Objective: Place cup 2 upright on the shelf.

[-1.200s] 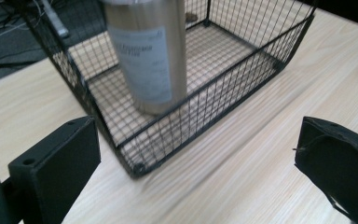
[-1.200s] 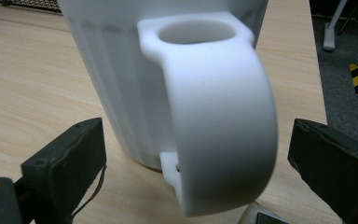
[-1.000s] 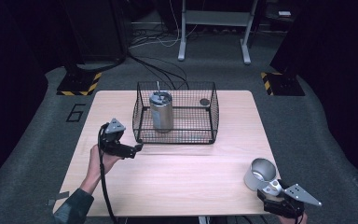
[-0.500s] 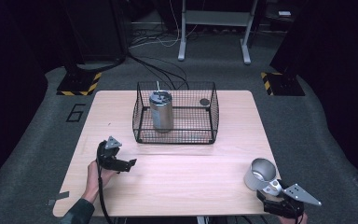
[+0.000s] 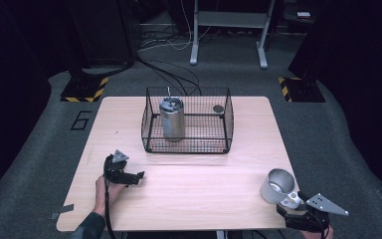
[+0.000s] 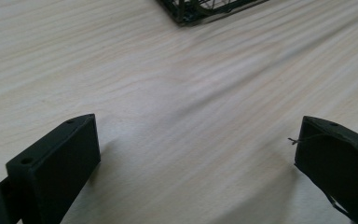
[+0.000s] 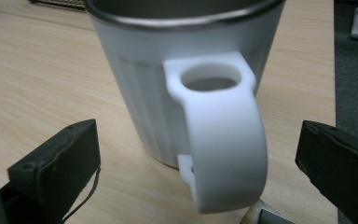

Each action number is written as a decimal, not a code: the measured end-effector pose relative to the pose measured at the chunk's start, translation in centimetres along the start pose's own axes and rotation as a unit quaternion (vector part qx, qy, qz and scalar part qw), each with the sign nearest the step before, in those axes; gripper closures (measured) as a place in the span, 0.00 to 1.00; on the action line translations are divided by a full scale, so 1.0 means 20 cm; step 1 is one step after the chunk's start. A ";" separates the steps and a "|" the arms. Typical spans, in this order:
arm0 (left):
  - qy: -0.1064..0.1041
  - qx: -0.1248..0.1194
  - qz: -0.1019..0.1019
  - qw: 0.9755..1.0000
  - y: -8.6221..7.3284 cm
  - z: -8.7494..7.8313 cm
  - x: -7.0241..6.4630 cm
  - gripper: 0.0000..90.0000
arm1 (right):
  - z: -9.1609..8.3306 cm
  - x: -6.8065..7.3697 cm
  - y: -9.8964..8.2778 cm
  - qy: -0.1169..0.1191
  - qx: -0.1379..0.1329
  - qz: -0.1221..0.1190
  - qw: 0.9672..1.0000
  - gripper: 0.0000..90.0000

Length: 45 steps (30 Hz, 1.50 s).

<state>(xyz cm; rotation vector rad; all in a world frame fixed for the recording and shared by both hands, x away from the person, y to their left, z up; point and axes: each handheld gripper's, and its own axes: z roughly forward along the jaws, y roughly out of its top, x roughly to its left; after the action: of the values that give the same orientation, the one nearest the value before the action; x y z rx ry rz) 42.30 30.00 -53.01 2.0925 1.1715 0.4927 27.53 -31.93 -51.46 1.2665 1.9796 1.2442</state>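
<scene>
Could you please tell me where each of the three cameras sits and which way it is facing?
High view: above the near edge, looking forward and down on the table; a forearm and both tools show.
Left gripper view: on the left tool, facing bare wood and the basket corner.
Right gripper view: on the right tool, facing the mug handle.
Shared: high and right views both show the mug.

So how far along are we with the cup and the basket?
One metal canister already stands inside the wire basket. The white cup stands on the table near the right corner, handle between the open jaws of the right claw, not gripped. The left claw is open over bare wood. Gripping the cup is left.
</scene>
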 end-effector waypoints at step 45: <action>-0.001 0.001 0.013 1.000 0.02 0.02 0.03 0.00 | 0.08 0.05 0.39 -0.012 0.088 -0.038 0.995 0.07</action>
<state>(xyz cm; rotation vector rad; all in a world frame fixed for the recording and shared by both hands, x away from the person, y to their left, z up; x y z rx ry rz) 43.05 30.17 -53.02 2.1119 1.1449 0.5020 31.85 -29.06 -45.31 1.2690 2.1369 1.0328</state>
